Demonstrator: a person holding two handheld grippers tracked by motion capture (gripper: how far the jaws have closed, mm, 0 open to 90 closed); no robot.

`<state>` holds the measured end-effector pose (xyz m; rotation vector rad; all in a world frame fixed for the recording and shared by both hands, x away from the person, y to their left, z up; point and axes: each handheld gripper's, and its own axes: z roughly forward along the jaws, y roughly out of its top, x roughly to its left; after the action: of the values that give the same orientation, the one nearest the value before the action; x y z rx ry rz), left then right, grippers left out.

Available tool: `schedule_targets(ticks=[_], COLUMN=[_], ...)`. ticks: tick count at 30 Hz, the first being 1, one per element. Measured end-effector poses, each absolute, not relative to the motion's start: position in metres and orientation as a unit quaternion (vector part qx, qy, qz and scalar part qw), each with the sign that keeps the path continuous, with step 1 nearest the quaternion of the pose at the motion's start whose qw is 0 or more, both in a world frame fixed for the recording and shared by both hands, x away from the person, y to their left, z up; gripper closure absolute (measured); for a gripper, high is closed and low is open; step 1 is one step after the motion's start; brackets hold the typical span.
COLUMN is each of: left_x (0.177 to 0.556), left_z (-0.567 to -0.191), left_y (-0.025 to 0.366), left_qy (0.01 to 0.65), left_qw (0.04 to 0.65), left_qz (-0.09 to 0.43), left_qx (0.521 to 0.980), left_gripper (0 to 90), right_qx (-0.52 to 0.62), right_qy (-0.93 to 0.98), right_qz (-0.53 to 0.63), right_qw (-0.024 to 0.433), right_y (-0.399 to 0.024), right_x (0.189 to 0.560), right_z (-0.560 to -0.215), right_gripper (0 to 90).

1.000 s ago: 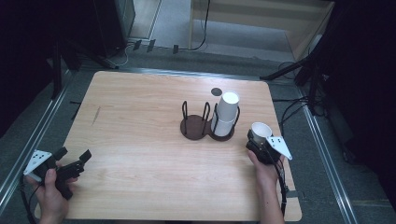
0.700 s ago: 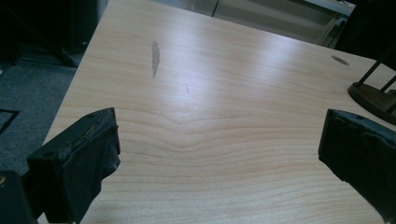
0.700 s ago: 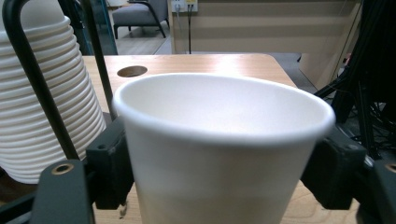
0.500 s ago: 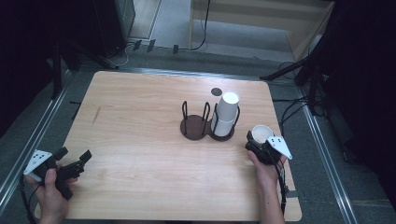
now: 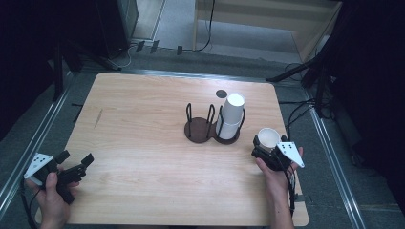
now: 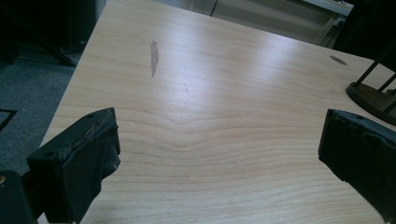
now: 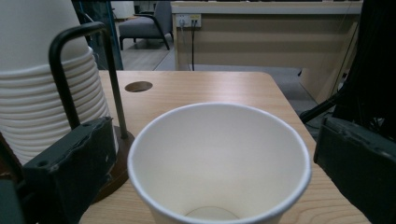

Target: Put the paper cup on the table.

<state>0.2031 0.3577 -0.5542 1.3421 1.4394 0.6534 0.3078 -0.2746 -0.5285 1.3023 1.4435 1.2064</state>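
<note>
Fingers [image 7: 70, 168] wide around upright paper cup [image 7: 219, 163], near table's right edge [image 5: 286, 143].

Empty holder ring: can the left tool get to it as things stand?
Probably yes. The left tool sits open at the near left corner, and only bare table lies between it and the empty holder ring; it's a long reach, though.

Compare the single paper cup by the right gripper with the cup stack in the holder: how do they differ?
The single cup stands mouth up on the table; the stack sits mouth down. The single cup stands free between open jaws; the stack is caged by the holder. Both are white paper.
</note>
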Motion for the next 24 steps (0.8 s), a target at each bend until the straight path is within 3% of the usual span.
schedule_targets(ticks=[24], left_x=[0.202], left_z=[-0.554], left_y=[0.358], left_qy=[0.597], left_qw=[0.514], left_qz=[0.270], left_qx=[0.553], left_gripper=[0.0], right_qx=[0.505], right_qy=[0.579], right_qz=[0.484], right_qw=[0.420], right_y=[-0.293], right_x=[0.258], right_z=[-0.522], right_gripper=[0.0])
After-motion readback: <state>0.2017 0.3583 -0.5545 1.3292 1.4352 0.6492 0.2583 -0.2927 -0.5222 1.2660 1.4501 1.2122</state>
